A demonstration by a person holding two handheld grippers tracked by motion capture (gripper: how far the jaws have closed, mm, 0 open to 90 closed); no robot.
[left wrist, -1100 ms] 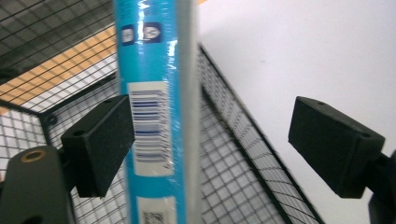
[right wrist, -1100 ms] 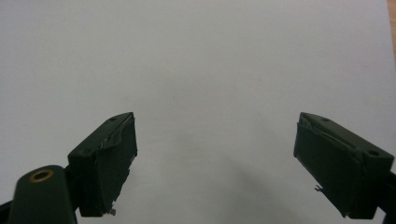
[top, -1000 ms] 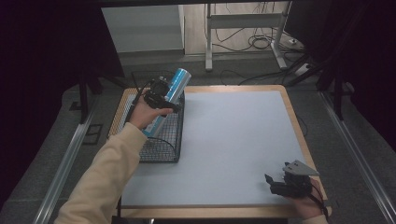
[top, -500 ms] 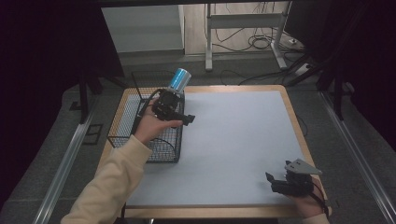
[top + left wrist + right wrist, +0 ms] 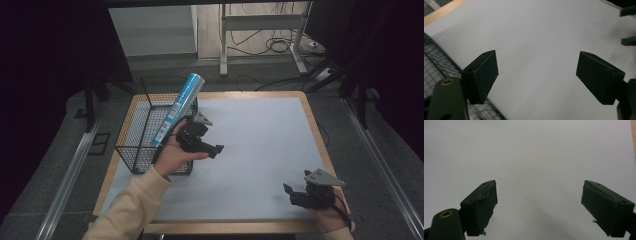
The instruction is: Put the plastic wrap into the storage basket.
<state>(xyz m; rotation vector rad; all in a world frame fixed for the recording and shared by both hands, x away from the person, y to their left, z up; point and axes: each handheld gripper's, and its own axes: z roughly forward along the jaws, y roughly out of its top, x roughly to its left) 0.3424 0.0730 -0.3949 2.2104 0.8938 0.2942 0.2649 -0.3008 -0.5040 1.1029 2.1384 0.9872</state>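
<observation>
A long blue tube (image 5: 177, 107) leans upright in a black wire basket (image 5: 129, 117) at the table's left, its top sticking out above the far rim. My left gripper (image 5: 212, 145) hovers just right of the basket over the white table top, open, with nothing between its fingers (image 5: 482, 75). The basket mesh (image 5: 436, 67) lies at the lower left of the left gripper view. My right gripper (image 5: 291, 195) rests near the front right corner, open and empty (image 5: 539, 200).
The white table top (image 5: 260, 130) has a wooden border and bare room between the two grippers. Dark floor, metal rails and a table frame with cables lie beyond the far edge. The right gripper's fingers (image 5: 629, 41) show far off in the left gripper view.
My left gripper has drawn away from the blue tube, moving right and toward the person, out over the white surface. The tube stays leaning in the basket. The right gripper has not moved.
</observation>
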